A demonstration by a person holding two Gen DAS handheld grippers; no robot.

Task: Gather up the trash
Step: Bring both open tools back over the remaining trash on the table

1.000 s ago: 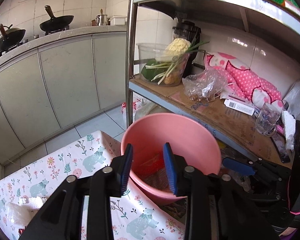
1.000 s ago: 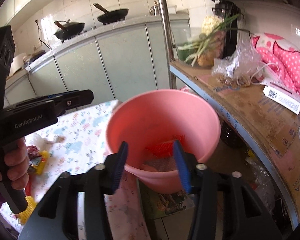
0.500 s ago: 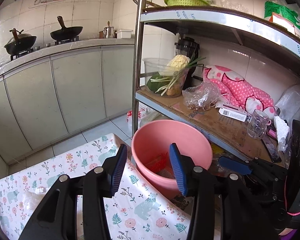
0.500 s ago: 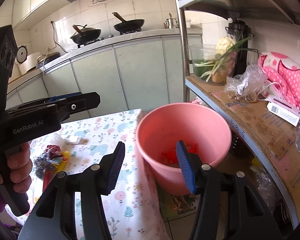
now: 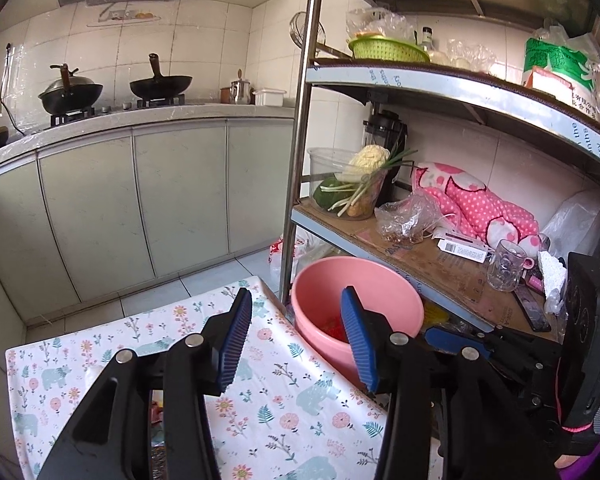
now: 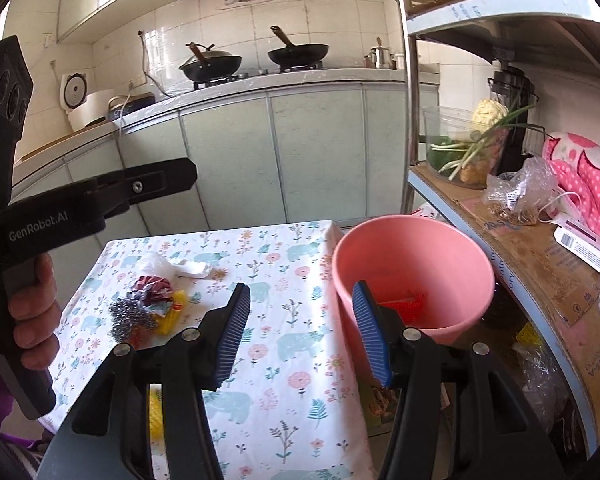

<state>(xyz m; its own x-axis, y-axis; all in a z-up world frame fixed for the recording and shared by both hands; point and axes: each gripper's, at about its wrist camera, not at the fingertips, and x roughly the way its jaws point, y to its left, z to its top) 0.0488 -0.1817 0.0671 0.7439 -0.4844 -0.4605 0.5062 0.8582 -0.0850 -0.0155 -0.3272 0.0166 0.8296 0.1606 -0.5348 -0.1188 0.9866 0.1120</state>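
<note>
A pink bucket stands beside the right edge of the floral-cloth table, with red trash in its bottom. It also shows in the left wrist view. Trash lies on the table's left part: crumpled white paper, a red wrapper ball, a steel scourer and yellow scraps. My right gripper is open and empty above the table's right edge. My left gripper is open and empty, above the table near the bucket.
A metal shelf rack stands right of the bucket, with a vegetable container, plastic bag, pink cloth and glass mug. Kitchen cabinets with woks on the stove are behind. Tiled floor lies between.
Both grippers have pulled up and back from over the bucket and now sit higher, with more of the table in view. Both jaws have opened a little wider.
</note>
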